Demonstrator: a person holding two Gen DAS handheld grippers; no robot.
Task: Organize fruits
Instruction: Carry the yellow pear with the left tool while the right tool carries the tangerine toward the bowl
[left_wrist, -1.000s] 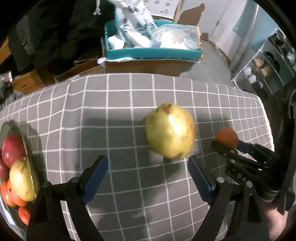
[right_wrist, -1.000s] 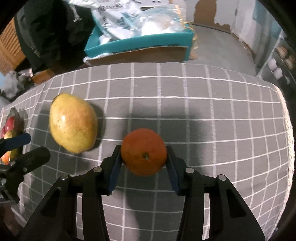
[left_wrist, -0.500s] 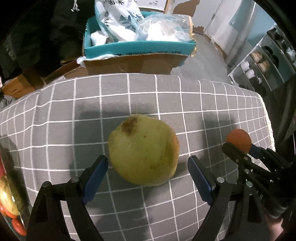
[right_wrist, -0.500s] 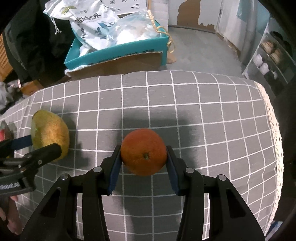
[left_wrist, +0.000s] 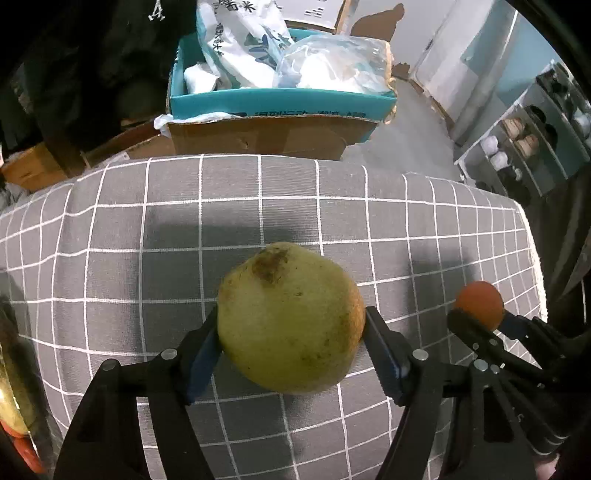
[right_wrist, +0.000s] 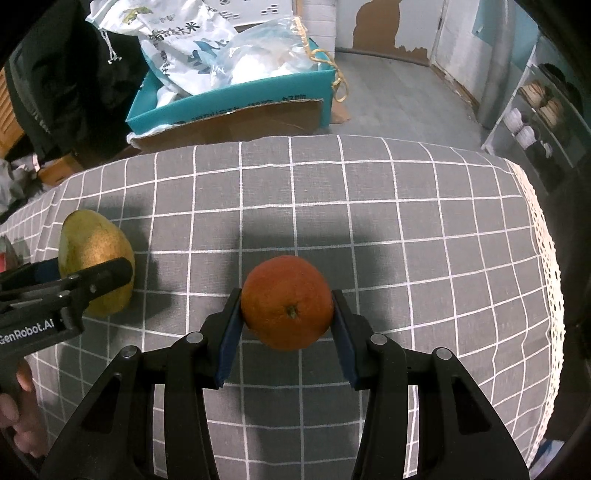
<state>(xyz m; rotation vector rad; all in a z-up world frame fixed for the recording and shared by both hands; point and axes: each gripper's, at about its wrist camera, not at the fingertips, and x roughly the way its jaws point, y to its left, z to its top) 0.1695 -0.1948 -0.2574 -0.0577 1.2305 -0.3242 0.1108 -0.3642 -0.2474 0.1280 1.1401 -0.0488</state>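
My left gripper (left_wrist: 291, 341) is shut on a large yellow-green pear (left_wrist: 290, 317) with a brown patch on top, over the grey checked tablecloth (left_wrist: 147, 229). The pear also shows in the right wrist view (right_wrist: 96, 266), held by the left gripper (right_wrist: 88, 275). My right gripper (right_wrist: 287, 325) is shut on an orange (right_wrist: 288, 302) just above the cloth. In the left wrist view the orange (left_wrist: 479, 304) and right gripper (left_wrist: 480, 325) are at the right edge. A fruit bowl's edge (left_wrist: 11, 398) with yellow and red fruit shows at the far left.
Beyond the table's far edge stands a cardboard and teal box (left_wrist: 273, 110) full of white plastic bags (right_wrist: 192, 51). A shelf with jars (left_wrist: 524, 147) is at the right. The tablecloth's lace edge (right_wrist: 550, 266) marks the table's right side.
The left gripper moved forward around the pear and closed on it. The right gripper kept holding the orange and lifted slightly, drawing back from the pear.
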